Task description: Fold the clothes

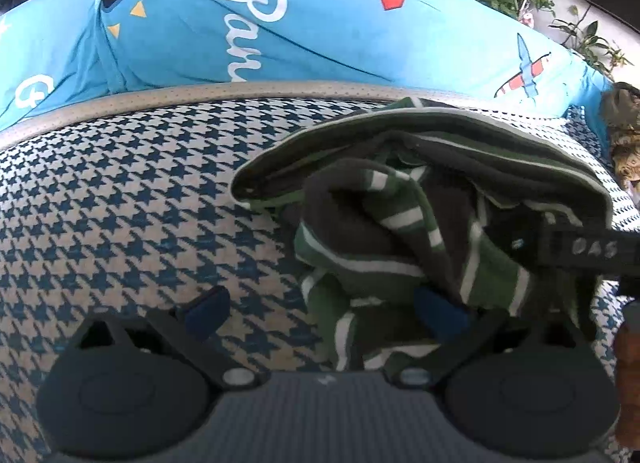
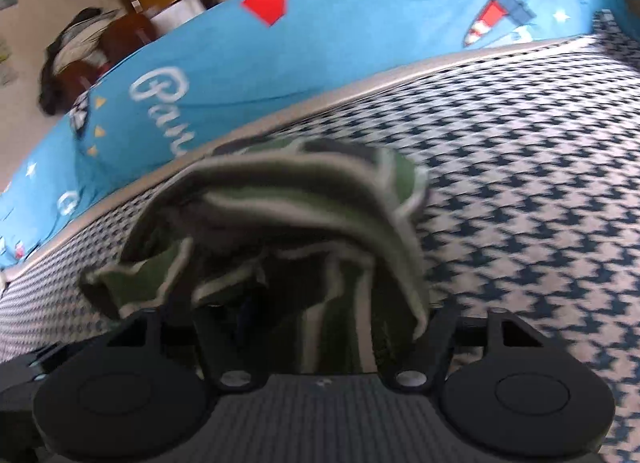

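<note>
A green, grey and white striped garment lies bunched on a houndstooth-patterned cushion, with a blue printed cover behind it. The left tool is spread wide; the garment sits just ahead and to its right, draped over its right finger, the left finger over bare cushion. The right tool is the nearer one: cloth lies over and between its fingers, hiding the tips, so its hold cannot be told. The heap's longer side runs roughly across both tools, its rounded striped edge on the far side. Whether this crumple is a half-made fold or loose cloth is unclear.
</note>
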